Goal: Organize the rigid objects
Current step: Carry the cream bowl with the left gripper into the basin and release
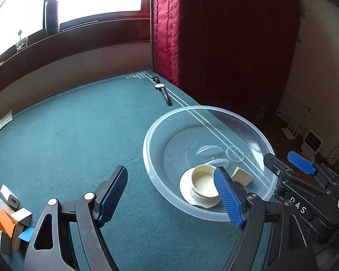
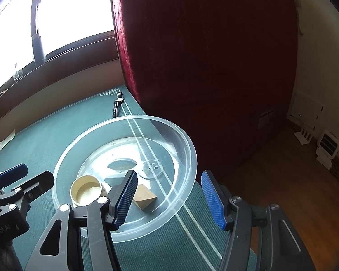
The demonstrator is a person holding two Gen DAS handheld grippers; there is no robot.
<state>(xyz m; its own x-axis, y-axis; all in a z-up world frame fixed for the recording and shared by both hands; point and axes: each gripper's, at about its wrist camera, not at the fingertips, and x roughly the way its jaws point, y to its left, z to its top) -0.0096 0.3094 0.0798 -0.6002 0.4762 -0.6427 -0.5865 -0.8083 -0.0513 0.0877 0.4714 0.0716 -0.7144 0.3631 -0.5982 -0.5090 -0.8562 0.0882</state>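
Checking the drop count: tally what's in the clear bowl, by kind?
Cream jar: 1
Tan wooden block: 1
Total in the clear bowl: 2

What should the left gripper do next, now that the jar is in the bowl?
Probably draw the left gripper back and swing it toward the small blocks at the table's near left edge. Its jaws stand open with nothing between them, the cream jar already lies in the clear bowl beside a tan block, and those pieces remain outside.
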